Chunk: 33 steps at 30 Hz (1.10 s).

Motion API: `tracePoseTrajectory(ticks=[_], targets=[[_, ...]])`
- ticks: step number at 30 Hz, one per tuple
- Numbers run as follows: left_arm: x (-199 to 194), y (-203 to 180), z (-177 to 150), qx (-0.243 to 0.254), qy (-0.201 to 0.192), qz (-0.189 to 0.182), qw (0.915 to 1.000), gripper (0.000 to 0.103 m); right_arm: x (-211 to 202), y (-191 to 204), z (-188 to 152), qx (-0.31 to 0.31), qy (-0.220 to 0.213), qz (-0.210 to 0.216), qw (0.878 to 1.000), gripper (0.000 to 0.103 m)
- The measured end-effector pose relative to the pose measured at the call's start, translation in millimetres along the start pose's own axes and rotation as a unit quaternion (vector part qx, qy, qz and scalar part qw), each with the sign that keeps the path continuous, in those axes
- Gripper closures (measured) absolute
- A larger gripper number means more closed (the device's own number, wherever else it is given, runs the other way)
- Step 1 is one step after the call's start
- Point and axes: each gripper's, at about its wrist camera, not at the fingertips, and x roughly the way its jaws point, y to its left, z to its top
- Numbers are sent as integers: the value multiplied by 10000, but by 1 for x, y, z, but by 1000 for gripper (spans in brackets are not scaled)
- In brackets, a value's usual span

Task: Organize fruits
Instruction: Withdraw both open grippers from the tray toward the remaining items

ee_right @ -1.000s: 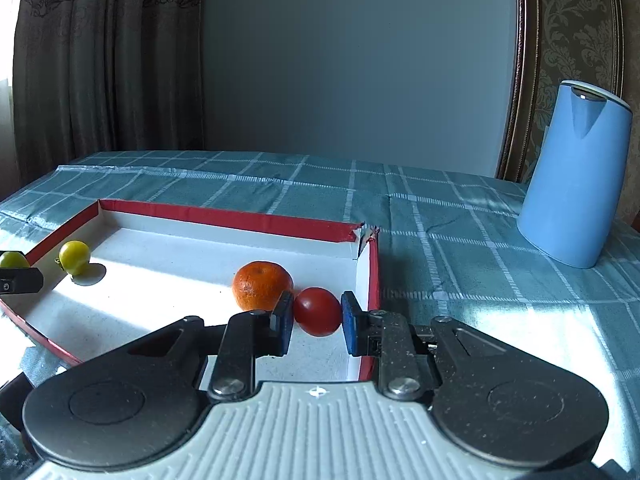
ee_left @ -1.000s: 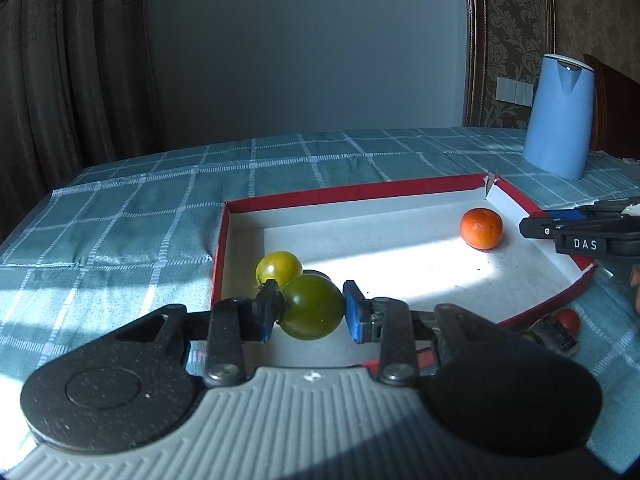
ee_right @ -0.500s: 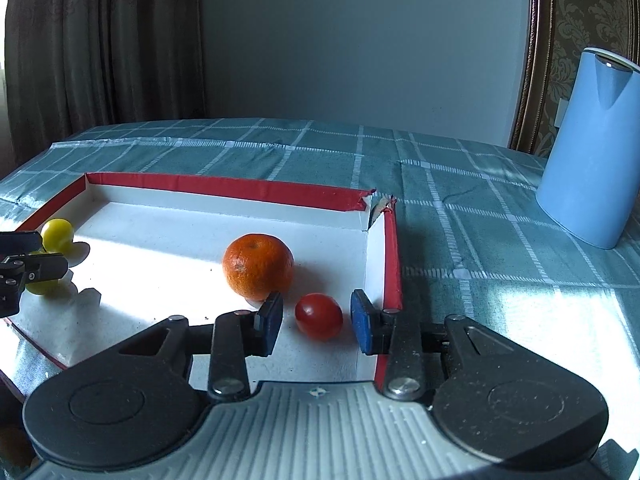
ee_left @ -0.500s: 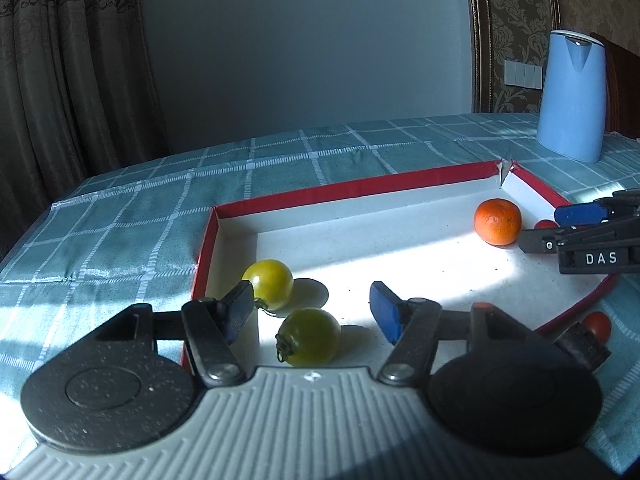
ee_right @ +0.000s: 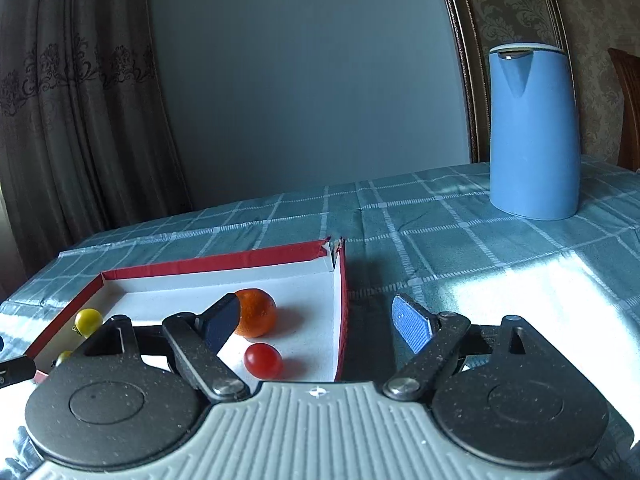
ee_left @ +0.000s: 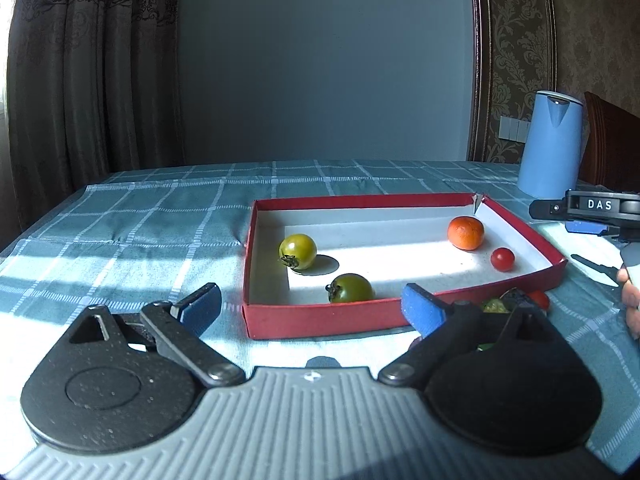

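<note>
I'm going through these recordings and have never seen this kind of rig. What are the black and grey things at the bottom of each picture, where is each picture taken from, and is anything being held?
No robot here: a person holds a two-finger gripper in each hand, each carrying a camera that looks out along its fingers.

The left gripper and right gripper have just been opening and hold nothing.

On the checked tablecloth lies a red tray holding two green tomatoes, an orange and a red tomato. A blue kettle stands behind. More small fruit lies outside the tray, partly hidden by the left gripper.
</note>
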Motion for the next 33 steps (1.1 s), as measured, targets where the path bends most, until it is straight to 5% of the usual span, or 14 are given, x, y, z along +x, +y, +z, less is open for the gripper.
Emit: tracePoseTrajectory(ticks=[3,8,14,19,28,31,33], targets=[[-12,-7,-9,144,13,-328,9994,6,-3,-11,-1,362,81,48,9993,18],[-9,-25,-14,513,193,-219,9983,6,-13,-8,-10,298,34,-44,9995,18],[-2,-19,-11,-202,542,-801,9951,6,-16,3,-13,-47,-140,-129,9998,18],[-7,-29,-16,141,613,-1016,9928,6,-14,3,-14,-47,-79,-85,9999,18],[2,-53,-26,1220,807,-718,9866,6,-14,4,-14,-28,-17,-57,10000,18],[8,-44,-24,1293,785,-277,9881,5,-14,4,-14,5,-13,-59,10000,18],[17,-35,-20,1002,979,-303,9897,5,-14,3,-14,39,12,-31,10000,18]])
